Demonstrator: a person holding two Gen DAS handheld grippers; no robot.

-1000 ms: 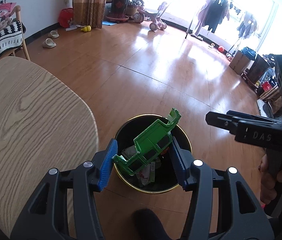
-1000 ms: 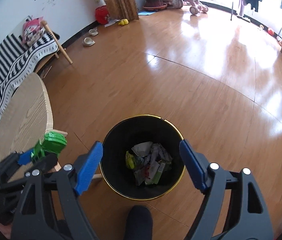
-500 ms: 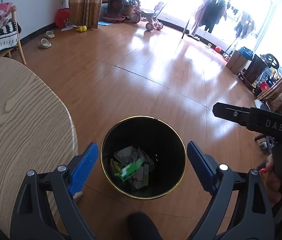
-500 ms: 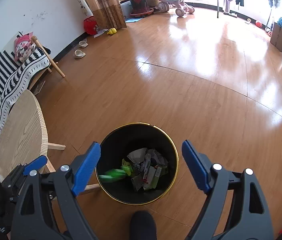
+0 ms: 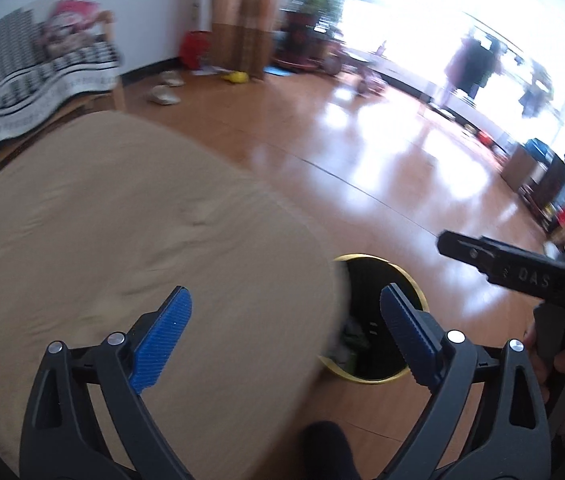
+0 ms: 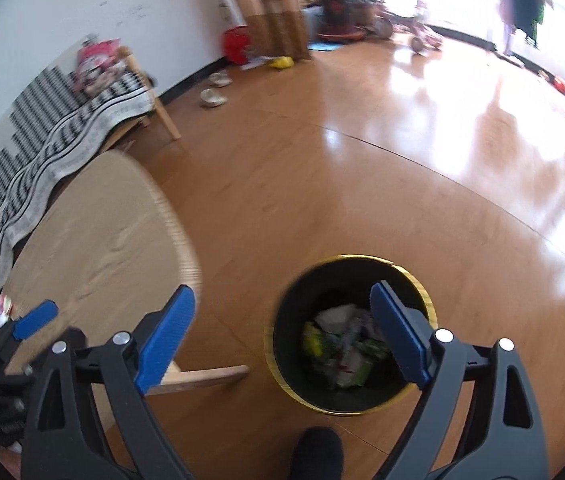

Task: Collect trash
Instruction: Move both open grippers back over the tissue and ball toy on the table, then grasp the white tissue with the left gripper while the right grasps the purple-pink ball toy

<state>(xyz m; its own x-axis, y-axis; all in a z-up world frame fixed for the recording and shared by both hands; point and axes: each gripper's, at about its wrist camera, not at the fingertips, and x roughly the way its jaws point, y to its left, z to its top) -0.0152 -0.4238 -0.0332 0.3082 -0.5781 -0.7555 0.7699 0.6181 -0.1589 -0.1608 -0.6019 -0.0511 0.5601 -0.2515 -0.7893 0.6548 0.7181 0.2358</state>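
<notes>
Left wrist view: the left gripper [image 5: 284,312], jaws just spread wide and empty, now hangs over the wooden table [image 5: 122,240]; its green wrapper [image 6: 370,350] lies dropped in the bin [image 6: 348,260]. The right gripper [image 6: 282,316] is wide and empty too.

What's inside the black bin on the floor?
The black bin holds a heap of crumpled wrappers, white, green and yellow. The picture is blurry, and anything under the top layer is covered, so the bottom can't be seen.

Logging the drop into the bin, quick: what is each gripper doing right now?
Left gripper: open, jaws have just been opening, nothing between them.
Right gripper: open, jaws have just been opening, holding nothing.
</notes>
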